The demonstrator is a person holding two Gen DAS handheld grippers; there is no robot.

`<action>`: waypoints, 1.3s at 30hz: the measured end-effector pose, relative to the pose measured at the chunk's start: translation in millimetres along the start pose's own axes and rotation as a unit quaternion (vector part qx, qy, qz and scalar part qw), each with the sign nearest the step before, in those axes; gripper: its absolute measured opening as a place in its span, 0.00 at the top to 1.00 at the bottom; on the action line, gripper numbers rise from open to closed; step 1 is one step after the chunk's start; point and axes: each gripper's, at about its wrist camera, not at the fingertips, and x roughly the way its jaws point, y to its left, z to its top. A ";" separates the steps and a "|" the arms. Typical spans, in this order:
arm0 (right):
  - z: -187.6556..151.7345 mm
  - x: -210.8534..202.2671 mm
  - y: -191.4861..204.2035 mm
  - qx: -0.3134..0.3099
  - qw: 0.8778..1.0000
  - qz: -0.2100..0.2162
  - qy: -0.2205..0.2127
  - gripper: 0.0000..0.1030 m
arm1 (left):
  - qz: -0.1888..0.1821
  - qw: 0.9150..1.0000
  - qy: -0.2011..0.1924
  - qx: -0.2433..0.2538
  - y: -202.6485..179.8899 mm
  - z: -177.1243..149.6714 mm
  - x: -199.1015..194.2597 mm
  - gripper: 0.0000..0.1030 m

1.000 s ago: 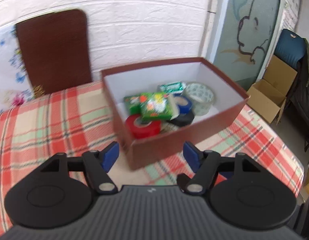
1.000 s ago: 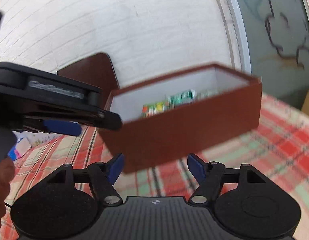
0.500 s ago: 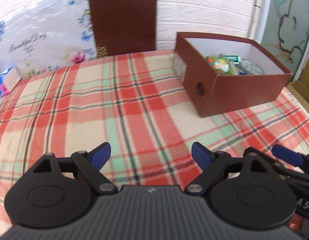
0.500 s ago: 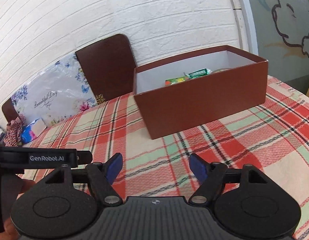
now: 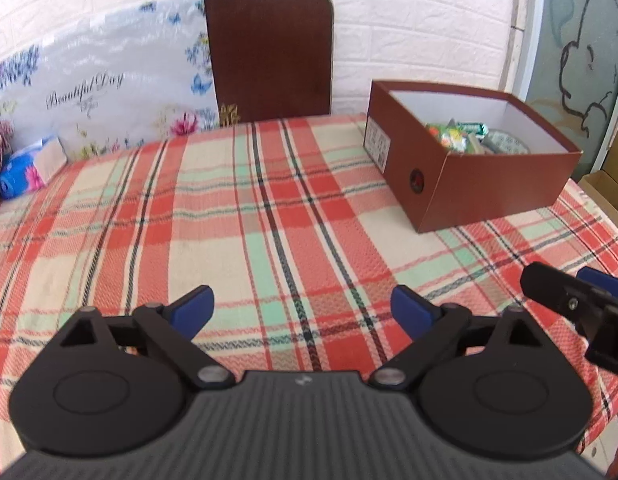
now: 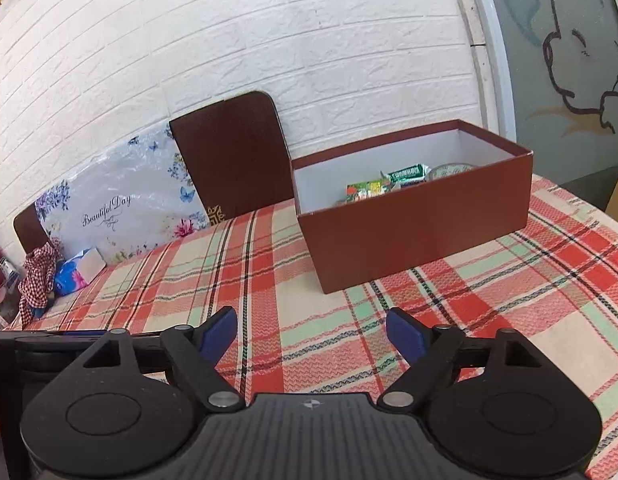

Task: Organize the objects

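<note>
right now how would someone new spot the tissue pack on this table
Start at the plaid table and go to the end opposite the brown box. The tissue pack lies there at the foot of the floral board. It is the only bright blue thing, soft, with pink flowers printed on it.

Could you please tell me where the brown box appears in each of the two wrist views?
Left wrist: brown box at upper right, on the plaid tablecloth.
Right wrist: brown box right of centre, mid-height.
Shared landmark: the dark brown board leaning against the wall.
</note>
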 end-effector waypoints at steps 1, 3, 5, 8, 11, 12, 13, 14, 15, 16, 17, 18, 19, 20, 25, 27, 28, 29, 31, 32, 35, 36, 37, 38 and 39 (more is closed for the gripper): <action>2.4 -1.4 0.0 0.001 1.000 -0.002 -0.003 0.17 | 0.003 1.000 -0.004 0.004 -1.2 1.8 -2.8 0.01; 6.2 -3.4 0.5 0.002 1.000 -0.003 -0.010 0.13 | 0.005 1.000 -0.013 0.009 -2.9 5.3 -8.6 0.00; 8.6 -5.3 1.7 0.000 1.000 -0.003 -0.015 0.12 | 0.004 1.000 -0.024 0.009 -3.8 8.2 -14.7 0.00; 9.5 -5.7 2.8 -0.008 1.000 -0.011 -0.018 0.08 | 0.010 0.999 -0.044 0.006 -5.2 11.3 -23.2 0.00; 11.3 -5.0 -1.8 -0.007 1.000 -0.018 -0.018 0.04 | 0.006 0.999 -0.051 0.006 -6.1 14.5 -27.3 0.00; 11.7 -5.1 -3.3 -0.005 1.000 -0.019 -0.019 0.04 | 0.005 0.999 -0.052 0.006 -6.8 15.4 -28.3 0.00; 12.2 -5.2 -4.5 -0.002 1.000 -0.019 -0.019 0.04 | 0.006 0.998 -0.054 0.007 -7.9 15.9 -29.2 0.00; 12.7 -5.2 -5.6 0.000 1.000 -0.019 -0.020 0.03 | 0.007 0.998 -0.056 0.009 -9.0 16.6 -29.8 0.00; 12.8 -5.4 -6.2 0.002 1.000 -0.020 -0.021 0.03 | 0.008 0.998 -0.059 0.011 -10.4 16.8 -30.6 0.00; 12.9 -5.1 -7.4 0.003 1.000 -0.020 -0.021 0.03 | 0.007 0.998 -0.060 0.013 -11.6 17.1 -31.4 0.00; 12.5 -4.8 -8.0 0.003 1.000 -0.020 -0.021 0.03 | 0.009 0.998 -0.061 0.015 -12.8 17.2 -32.1 0.00; 12.0 -4.4 -8.7 0.004 1.000 -0.019 -0.020 0.03 | 0.011 0.998 -0.062 0.018 -14.4 17.2 -32.4 0.00; 11.4 -3.5 -9.0 0.004 1.000 -0.018 -0.018 0.03 | 0.014 0.998 -0.065 0.021 -16.1 17.3 -32.8 0.00; 10.6 -2.7 -9.0 0.005 1.000 -0.017 -0.016 0.03 | 0.018 0.997 -0.068 0.024 -17.0 17.4 -33.1 0.00; 8.2 0.9 -10.7 0.007 1.000 -0.016 -0.009 0.03 | 0.022 0.998 -0.059 0.031 -19.8 17.0 -29.8 0.00; 7.5 1.9 -11.4 0.010 1.000 -0.017 -0.007 0.02 | 0.021 0.998 -0.052 0.034 -19.8 17.0 -28.0 0.00; 7.7 2.7 -12.5 0.011 1.000 -0.017 -0.006 0.02 | 0.020 0.998 -0.050 0.035 -20.0 17.0 -27.4 0.00; 7.6 3.1 -13.1 0.011 1.000 -0.017 -0.005 0.03 | 0.018 0.998 -0.047 0.036 -19.8 17.2 -26.3 0.00; 8.1 4.0 -14.9 0.011 1.000 -0.020 -0.006 0.02 | 0.018 0.998 -0.040 0.039 -21.2 17.2 -24.5 0.00; 8.7 4.9 -16.4 0.011 1.000 -0.020 -0.005 0.02 | 0.019 0.998 -0.035 0.042 -22.3 17.2 -23.4 0.00; 8.6 6.1 -17.8 0.013 1.000 -0.021 -0.005 0.02 | 0.027 0.998 -0.029 0.050 -25.1 15.7 -19.9 0.00; 8.3 6.5 -18.3 0.013 1.000 -0.022 -0.004 0.02 | 0.027 0.998 -0.026 0.050 -25.4 15.1 -18.9 0.00; 8.0 6.8 -18.9 0.015 1.000 -0.023 -0.005 0.02 | 0.026 0.998 -0.024 0.049 -25.2 14.6 -17.9 0.00; 7.7 6.9 -19.7 0.016 1.000 -0.025 -0.005 0.02 | 0.026 0.998 -0.021 0.048 -25.0 14.2 -17.1 0.00; 7.7 7.1 -21.5 0.018 0.999 -0.025 -0.006 0.02 | 0.025 0.998 -0.019 0.048 -24.3 13.8 -15.9 0.00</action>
